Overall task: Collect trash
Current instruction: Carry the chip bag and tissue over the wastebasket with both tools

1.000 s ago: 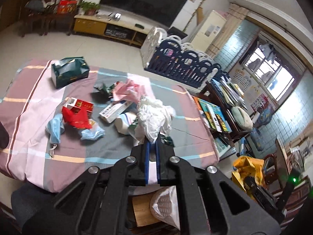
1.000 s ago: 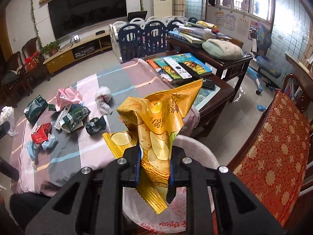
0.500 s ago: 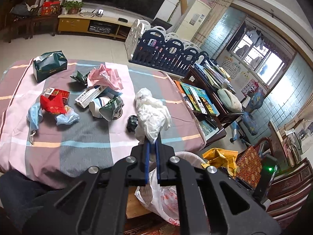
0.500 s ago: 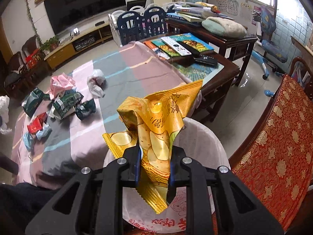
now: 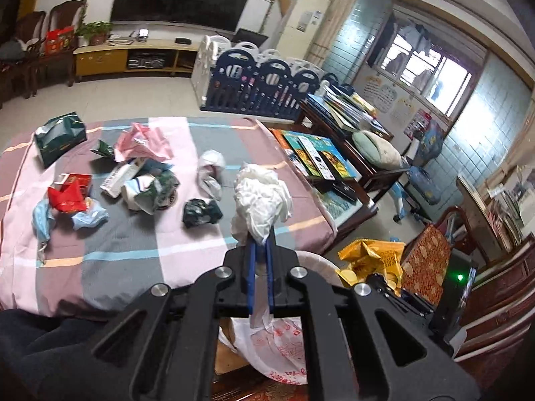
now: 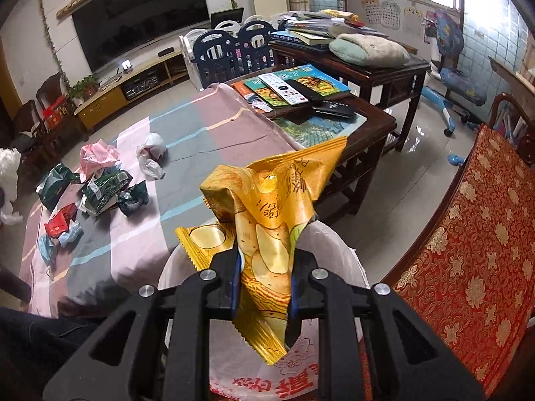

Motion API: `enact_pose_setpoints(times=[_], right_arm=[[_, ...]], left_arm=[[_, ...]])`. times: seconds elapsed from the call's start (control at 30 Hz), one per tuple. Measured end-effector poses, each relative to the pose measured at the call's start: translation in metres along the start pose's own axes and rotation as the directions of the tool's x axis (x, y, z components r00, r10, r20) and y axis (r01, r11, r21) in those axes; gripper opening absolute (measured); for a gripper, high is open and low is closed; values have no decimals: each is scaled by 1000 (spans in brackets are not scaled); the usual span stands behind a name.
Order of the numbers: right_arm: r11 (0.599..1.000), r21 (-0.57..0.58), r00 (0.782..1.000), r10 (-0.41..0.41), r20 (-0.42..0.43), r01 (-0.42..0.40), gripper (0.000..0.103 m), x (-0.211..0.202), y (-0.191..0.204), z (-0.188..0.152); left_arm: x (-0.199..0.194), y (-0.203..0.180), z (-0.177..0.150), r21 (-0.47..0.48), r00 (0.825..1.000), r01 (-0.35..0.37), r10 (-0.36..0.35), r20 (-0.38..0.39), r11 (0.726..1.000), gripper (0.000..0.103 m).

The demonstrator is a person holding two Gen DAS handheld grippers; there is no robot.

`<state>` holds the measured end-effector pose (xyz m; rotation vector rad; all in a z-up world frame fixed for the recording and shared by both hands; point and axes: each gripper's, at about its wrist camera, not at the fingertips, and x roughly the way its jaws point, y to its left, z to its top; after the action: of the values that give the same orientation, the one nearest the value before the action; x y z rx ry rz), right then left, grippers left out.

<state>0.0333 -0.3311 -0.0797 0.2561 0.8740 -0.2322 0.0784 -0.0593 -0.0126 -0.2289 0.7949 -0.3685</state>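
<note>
My left gripper (image 5: 260, 250) is shut on a crumpled white plastic bag (image 5: 259, 200), held over the near right edge of the cloth-covered table (image 5: 140, 240). Below it gapes a bin lined with a white bag with red print (image 5: 284, 351). My right gripper (image 6: 264, 260) is shut on a yellow crisp packet (image 6: 274, 200) directly above that same bin liner (image 6: 250, 361); the packet also shows in the left wrist view (image 5: 371, 260). Loose trash lies on the table: a pink wrapper (image 5: 140, 142), green packets (image 5: 60, 135), a red box (image 5: 68, 190), a small white bag (image 5: 210, 170).
A dark wooden side table with books and remotes (image 6: 301, 90) stands right of the cloth table. A red patterned chair (image 6: 468, 234) is at the right. A playpen fence (image 5: 267, 90) and a TV unit (image 5: 127, 60) stand behind. A person's dark-clad leg (image 6: 26, 341) is at lower left.
My left gripper has carried the white bag rightward off the trash pile to the table's edge over the bin. My right gripper has sunk with the yellow packet closer to the bin.
</note>
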Motion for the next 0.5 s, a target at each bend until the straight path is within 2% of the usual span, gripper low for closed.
enact_pose_setpoints(times=[0.13, 0.3, 0.43, 0.5], right_arm=[[1000, 25, 1000, 2, -18, -2, 22, 9, -9, -1], [1000, 2, 999, -4, -34, 4, 22, 16, 1, -8], [1000, -19, 999, -10, -33, 9, 22, 16, 3, -8], [1000, -16, 999, -4, -33, 4, 22, 16, 1, -7]], left_arm=[[5, -5, -9, 1, 999, 10, -10, -38, 1000, 6], [-4, -14, -9, 17, 1000, 13, -13, -10, 1000, 6], [0, -17, -11, 21, 999, 31, -31, -22, 999, 6], [1, -17, -13, 26, 1000, 16, -15, -21, 1000, 6]])
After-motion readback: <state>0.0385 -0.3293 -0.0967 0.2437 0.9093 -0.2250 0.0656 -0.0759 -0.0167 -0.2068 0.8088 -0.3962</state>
